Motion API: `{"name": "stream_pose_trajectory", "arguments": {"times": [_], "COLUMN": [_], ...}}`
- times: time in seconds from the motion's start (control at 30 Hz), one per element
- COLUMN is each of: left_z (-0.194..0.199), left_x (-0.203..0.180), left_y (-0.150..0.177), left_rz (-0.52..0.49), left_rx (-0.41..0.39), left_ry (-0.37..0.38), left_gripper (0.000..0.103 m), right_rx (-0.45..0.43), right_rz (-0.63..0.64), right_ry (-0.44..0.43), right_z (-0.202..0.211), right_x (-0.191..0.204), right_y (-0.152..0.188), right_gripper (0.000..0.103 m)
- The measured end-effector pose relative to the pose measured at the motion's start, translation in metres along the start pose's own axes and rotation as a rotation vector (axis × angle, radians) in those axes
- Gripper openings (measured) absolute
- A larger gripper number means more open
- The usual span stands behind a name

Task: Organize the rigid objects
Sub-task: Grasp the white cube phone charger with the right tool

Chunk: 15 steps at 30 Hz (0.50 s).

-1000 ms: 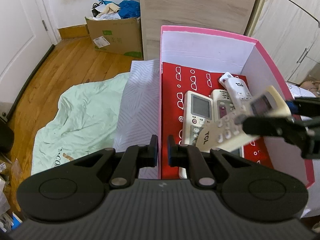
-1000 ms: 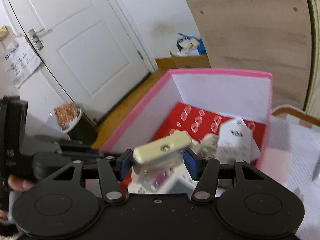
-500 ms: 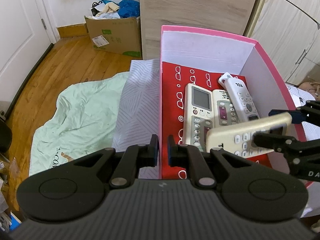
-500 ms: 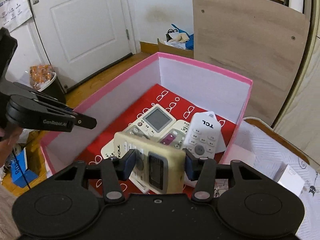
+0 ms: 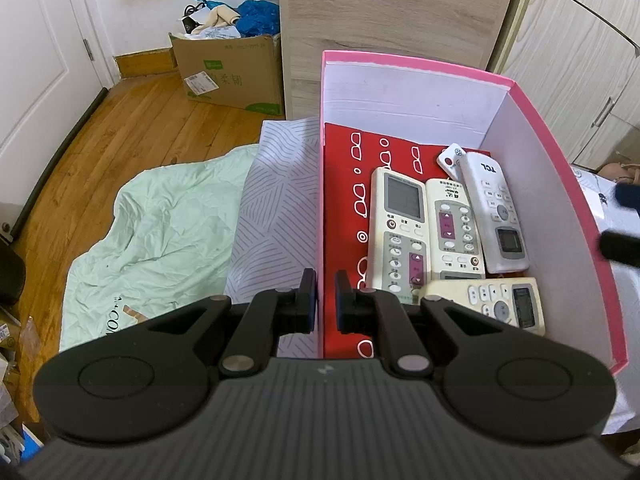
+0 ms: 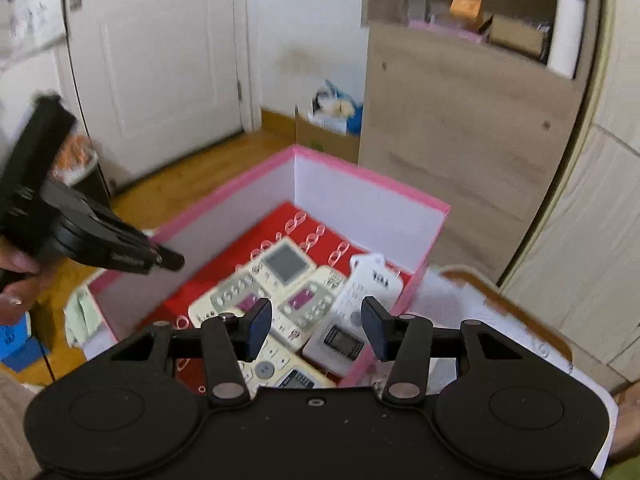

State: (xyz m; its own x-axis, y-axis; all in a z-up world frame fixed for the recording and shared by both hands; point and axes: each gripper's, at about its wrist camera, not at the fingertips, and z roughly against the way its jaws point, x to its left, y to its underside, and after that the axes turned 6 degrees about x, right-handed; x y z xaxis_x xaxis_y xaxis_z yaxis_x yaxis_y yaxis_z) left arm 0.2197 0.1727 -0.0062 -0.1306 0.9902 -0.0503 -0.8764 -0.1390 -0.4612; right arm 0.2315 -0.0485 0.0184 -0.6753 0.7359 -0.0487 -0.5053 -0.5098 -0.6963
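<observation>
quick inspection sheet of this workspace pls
surface: patterned sheet under pink box
job's things: five remotes lie in the box, yellowed remote lying crosswise nearest the camera
clutter: green cloth, cardboard box of bags
tongs: left tongs shut on the box wall; right tongs open, nothing between them
cables: nothing seen
surroundings: wood floor, door, cabinet

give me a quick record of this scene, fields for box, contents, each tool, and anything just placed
box: pink box, red patterned floor
contents: four remotes plus a small white key fob
just placed: yellowed remote, lying crosswise at the near end
left tool: shut on the box's left wall
right tool: open, empty, above the box
beside box: mint green sheet
</observation>
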Motion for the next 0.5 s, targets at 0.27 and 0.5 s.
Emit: {"name": "stream_pose_trajectory", "arguments": {"times": [0.27, 0.5], "left_z": [0.0, -0.001], "left_x": [0.0, 0.002], "left_y": [0.0, -0.004], "left_rz": [0.003, 0.031], "left_rx": [0.001, 0.014], "left_ry": [-0.003, 0.009], "left_gripper": [0.008, 0.008], "right_rx": [-0.02, 0.064], "right_rz": [-0.043, 0.073], "right_ry": [-0.044, -0.092], "right_z": [0.019, -0.004], "right_x": [-0.048, -0.053], "right_y": [0.029, 0.07], "right_gripper": [0.058, 0.058]}}
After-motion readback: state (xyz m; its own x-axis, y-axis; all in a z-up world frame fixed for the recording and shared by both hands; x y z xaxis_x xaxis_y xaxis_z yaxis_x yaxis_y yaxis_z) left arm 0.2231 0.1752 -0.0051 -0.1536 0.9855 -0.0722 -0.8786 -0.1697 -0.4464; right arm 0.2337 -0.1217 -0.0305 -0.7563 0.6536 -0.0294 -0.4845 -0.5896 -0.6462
